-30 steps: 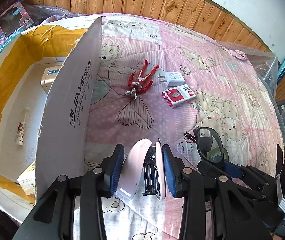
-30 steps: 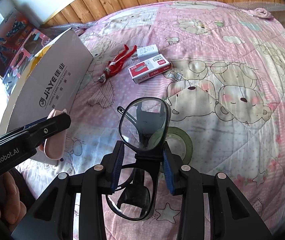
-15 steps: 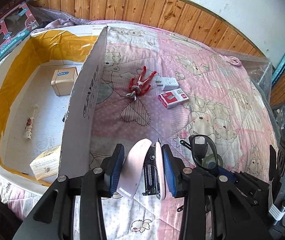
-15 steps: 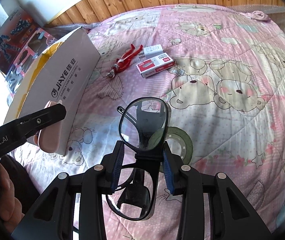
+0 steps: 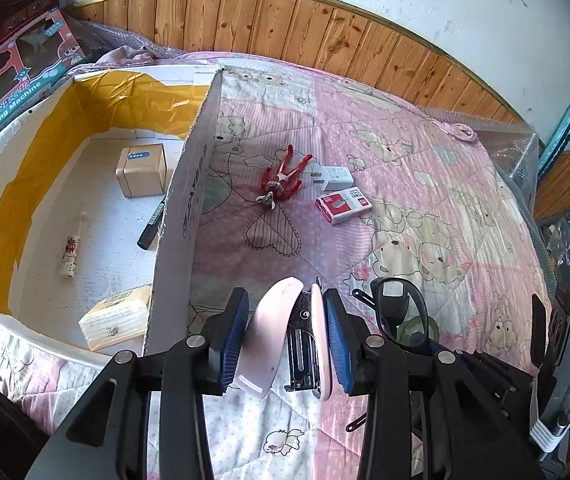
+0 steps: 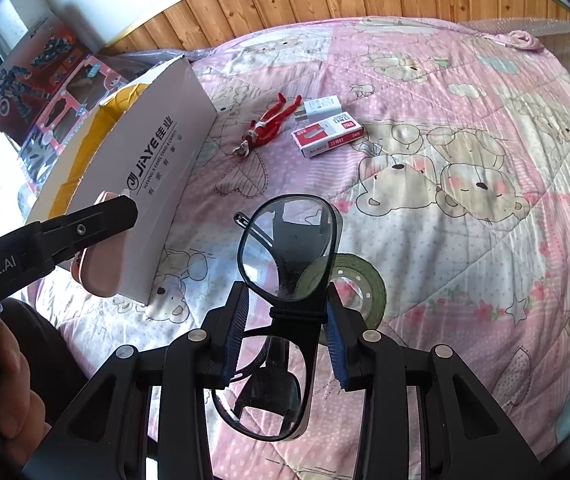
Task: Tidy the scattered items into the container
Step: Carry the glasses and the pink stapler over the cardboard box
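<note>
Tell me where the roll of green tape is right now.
The green tape lies flat on the pink quilt, just behind the glasses held in the right gripper, right of the cardboard box.

Over the last second both tongs have risen and drawn back from the bed (image 5: pixel 425 184). The left tongs (image 5: pixel 285 334), with the pink stapler (image 5: pixel 281 328), now look down over the wall of the box (image 5: pixel 183 216) instead of facing it, so the box floor has opened up: a black pen (image 5: pixel 152 224) and a tan carton (image 5: pixel 115 322) (only partly seen a second ago) have come into sight. In the right view the right tongs (image 6: pixel 287 338) with the glasses (image 6: pixel 285 256) stand higher, and the red figure (image 6: pixel 269 122), staple box (image 6: pixel 327 134) and tape roll (image 6: pixel 359 284) look smaller and farther off.
</note>
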